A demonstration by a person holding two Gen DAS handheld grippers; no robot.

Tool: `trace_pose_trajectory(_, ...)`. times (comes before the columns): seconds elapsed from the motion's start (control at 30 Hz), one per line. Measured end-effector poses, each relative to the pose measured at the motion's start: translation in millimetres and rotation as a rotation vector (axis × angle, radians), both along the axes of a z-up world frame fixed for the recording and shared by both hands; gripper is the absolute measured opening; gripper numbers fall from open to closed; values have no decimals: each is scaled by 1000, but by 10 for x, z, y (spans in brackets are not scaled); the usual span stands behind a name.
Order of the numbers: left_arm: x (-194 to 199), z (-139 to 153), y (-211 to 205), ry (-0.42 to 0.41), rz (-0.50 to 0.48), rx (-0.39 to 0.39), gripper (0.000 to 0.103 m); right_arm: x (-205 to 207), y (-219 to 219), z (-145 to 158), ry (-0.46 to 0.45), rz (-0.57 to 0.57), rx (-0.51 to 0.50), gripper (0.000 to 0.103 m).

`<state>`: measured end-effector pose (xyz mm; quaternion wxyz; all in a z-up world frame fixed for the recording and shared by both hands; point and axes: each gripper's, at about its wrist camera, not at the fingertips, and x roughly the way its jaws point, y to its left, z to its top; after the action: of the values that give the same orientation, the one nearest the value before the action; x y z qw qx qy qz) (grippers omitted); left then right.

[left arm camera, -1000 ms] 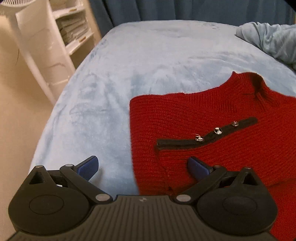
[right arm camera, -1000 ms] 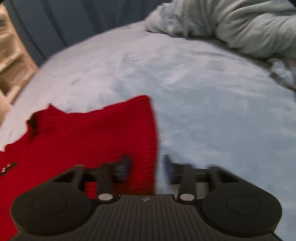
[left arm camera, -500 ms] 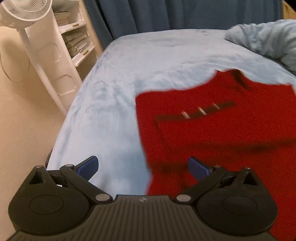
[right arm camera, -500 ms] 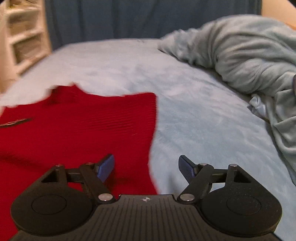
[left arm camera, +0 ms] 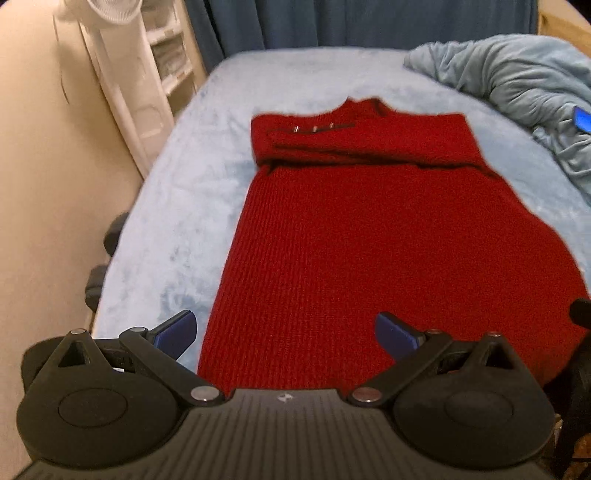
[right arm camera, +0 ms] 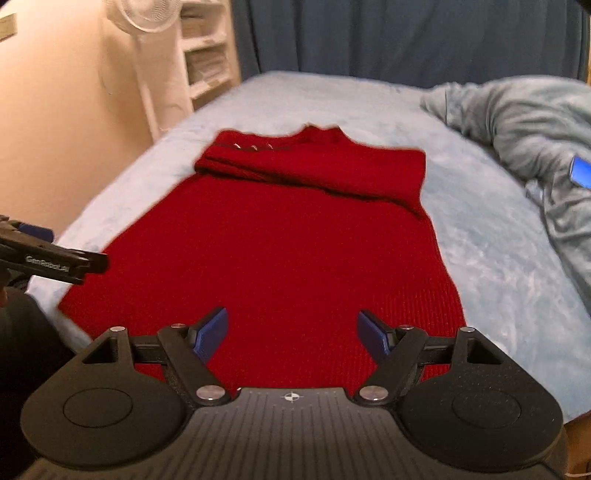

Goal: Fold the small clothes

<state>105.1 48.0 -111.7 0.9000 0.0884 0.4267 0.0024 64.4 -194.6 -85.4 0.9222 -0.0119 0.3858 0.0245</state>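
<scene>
Fingers of the left gripper stand wide apart with nothing between them, held above the near hem of the red knit sweater; the right gripper has its blue-padded fingers spread open too, over the same hem a little further right. The sweater lies flat on the light blue bed, neck away from both cameras, with its sleeves folded across the chest in a thick band. Small metal buttons on a dark strip show near the shoulder, too blurred to make out clearly. The sweater's nearest edge is hidden behind the gripper bodies in both views. In the right wrist view the left gripper's side juts in at the left border, mostly cut off. A crumpled grey-blue blanket sits on the bed's right side, carrying a small blue object cut by the frame edge; what it is cannot be told. A white fan and shelves stand blurred beyond the bed's left corner, before a dark curtain.
</scene>
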Motion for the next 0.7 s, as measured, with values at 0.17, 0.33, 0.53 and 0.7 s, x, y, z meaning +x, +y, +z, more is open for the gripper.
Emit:
trace_pose_trajectory(0.17, -393, 264, -142, -82, -18, -4, 103, -292, 21, 270, -92, -24, 12, 78)
trace_pose_trajectory(0.33, -617, 383, -219, -98, -5, -12, 103, -561, 12, 355, -104, -44, 31, 78)
trace_pose_trajectory(0.53, -841, 450, -270, -85, -3, -43, 103, -703, 80, 350, -76, -51, 24, 78)
trace_pose_trajectory(0.7, -981, 436, -294, -79, -13, -51, 103, -803, 158, 375, -78, -42, 14, 78)
